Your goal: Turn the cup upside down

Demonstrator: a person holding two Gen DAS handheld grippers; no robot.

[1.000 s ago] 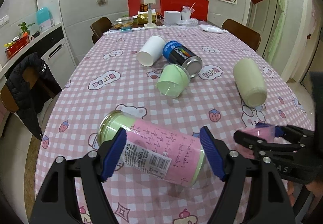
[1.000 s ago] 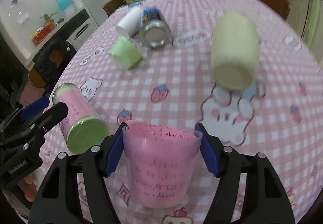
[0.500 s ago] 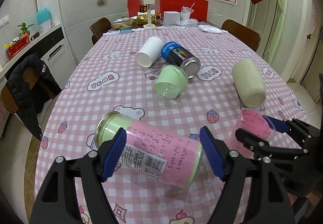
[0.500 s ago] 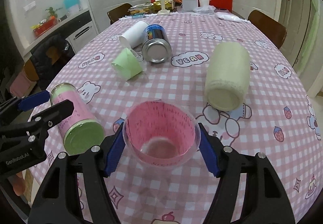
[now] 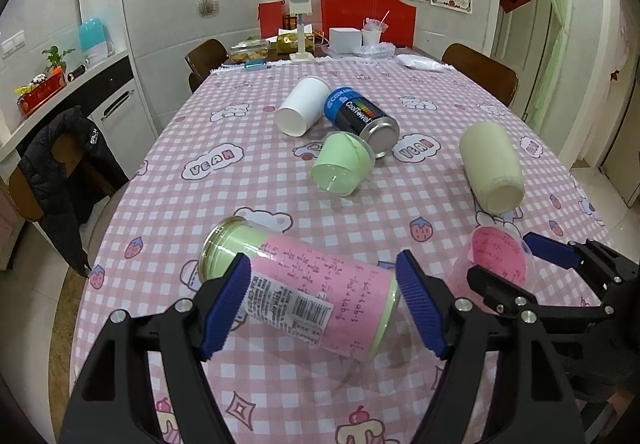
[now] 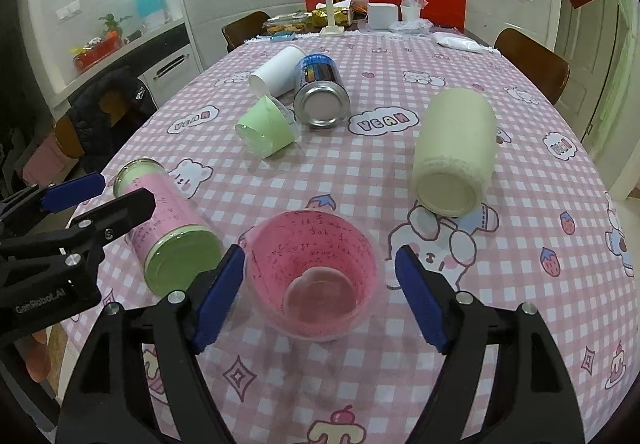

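Right jaws: we are holding the right gripper (image 6: 318, 286) spread wide around the pink cup (image 6: 313, 273); its blue pads are standing clear of the walls on both sides, gripping nothing.
Left jaws: the left gripper (image 5: 322, 306) is also gaping, straddling the pink-labelled jar (image 5: 298, 289) that is lying on its side, without visibly pinching it.
Cup: it is sitting mouth-up on the checked tablecloth (image 6: 400, 172), near edge, right of the jar; we are looking straight down into it.
Key relation: the cup is lying directly between the right jaws, its long axis vertical and crosswise to the fingers, so the right hand is clearly the nearer one.
Change: one second ago these jaws were clamping the cup, tipped with its wall facing the camera; now it is standing released.
Judgement: the cup is sitting upright, so the flip seems not yet done.
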